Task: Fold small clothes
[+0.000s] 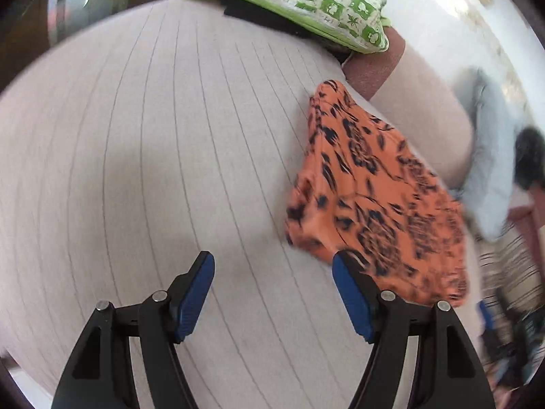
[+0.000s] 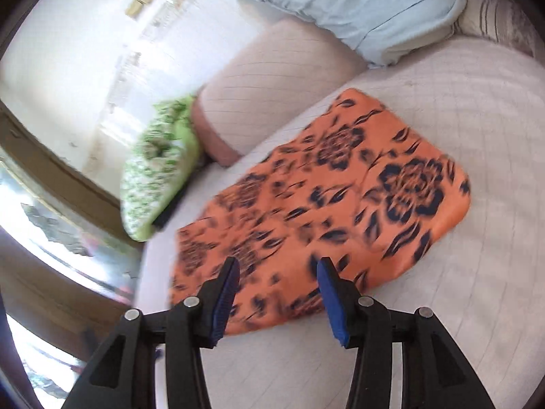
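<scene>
An orange garment with a dark floral print [image 1: 374, 204] lies folded flat on the pale striped bed sheet [image 1: 153, 153]. My left gripper [image 1: 272, 266] is open and empty, hovering over the sheet with its right finger at the garment's near corner. In the right wrist view the same garment [image 2: 323, 197] lies ahead. My right gripper [image 2: 277, 272] is open and empty, its fingertips just above the garment's near edge.
A green-and-white patterned cushion [image 1: 299, 0] lies at the far edge of the bed, also in the right wrist view [image 2: 160, 167]. A pink bolster [image 2: 272, 78] and a light blue pillow [image 2: 357, 6] lie beyond the garment. A striped pillow [image 1: 511, 266] sits at right.
</scene>
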